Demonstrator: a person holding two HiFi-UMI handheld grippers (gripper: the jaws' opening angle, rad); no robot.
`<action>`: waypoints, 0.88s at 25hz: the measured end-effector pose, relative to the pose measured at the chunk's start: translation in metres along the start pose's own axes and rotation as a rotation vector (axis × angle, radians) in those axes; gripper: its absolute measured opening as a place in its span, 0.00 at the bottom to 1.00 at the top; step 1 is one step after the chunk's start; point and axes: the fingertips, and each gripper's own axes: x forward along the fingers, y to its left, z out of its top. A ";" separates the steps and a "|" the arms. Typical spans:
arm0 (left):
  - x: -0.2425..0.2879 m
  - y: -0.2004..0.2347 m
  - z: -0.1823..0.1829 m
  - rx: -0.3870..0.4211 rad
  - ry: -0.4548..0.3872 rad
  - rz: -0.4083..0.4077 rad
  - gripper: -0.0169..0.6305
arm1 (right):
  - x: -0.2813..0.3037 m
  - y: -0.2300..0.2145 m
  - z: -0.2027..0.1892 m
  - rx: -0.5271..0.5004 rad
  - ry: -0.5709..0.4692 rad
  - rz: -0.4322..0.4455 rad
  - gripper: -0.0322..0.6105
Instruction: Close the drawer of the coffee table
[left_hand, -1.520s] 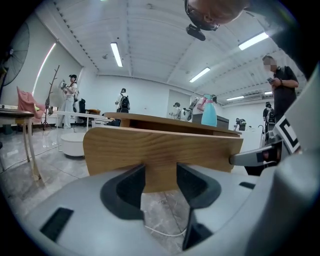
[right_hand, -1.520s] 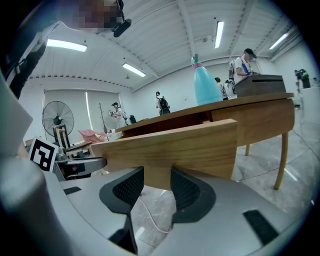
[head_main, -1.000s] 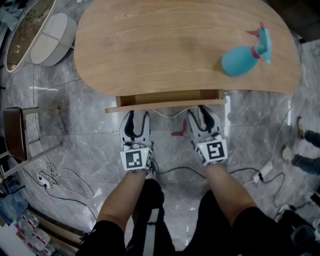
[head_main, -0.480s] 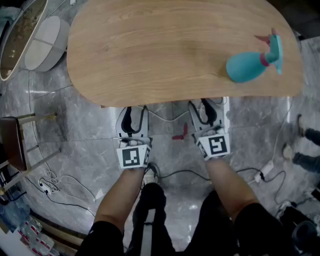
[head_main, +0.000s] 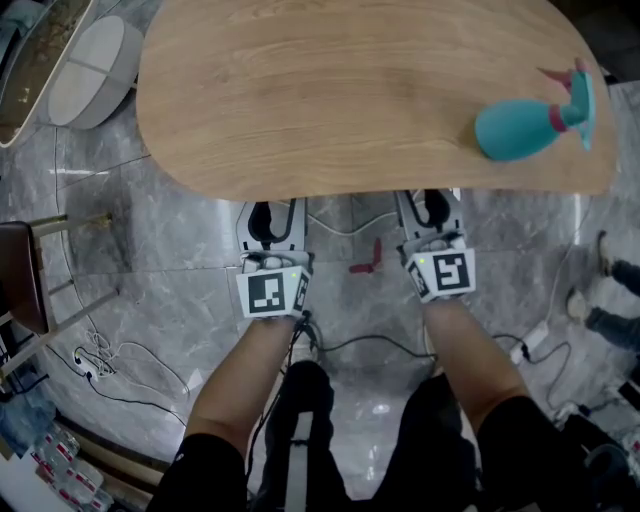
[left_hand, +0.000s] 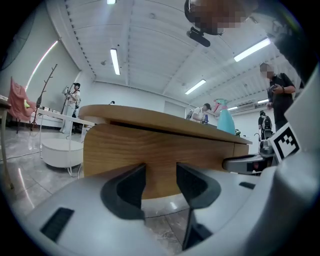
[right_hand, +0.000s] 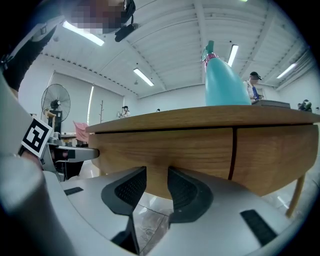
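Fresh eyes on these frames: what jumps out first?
The oval wooden coffee table fills the head view's top, a teal spray bottle near its right end. The left tool and right tool point at the drawer front under its near edge, jaws apart and empty; the right's have just been closing.

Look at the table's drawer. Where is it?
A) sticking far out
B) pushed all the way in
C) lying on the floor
B: the drawer front lines up flush with the table's side, and in the head view none of it shows past the table edge.
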 end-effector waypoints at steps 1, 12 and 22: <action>0.000 0.000 0.000 0.002 0.000 -0.003 0.32 | 0.000 -0.001 0.000 -0.002 -0.002 0.000 0.25; -0.021 -0.001 -0.013 0.072 0.059 0.052 0.32 | -0.022 0.012 0.002 0.077 0.040 0.013 0.24; -0.096 -0.045 0.018 0.032 0.135 0.124 0.32 | -0.116 0.042 0.063 0.098 0.041 0.116 0.24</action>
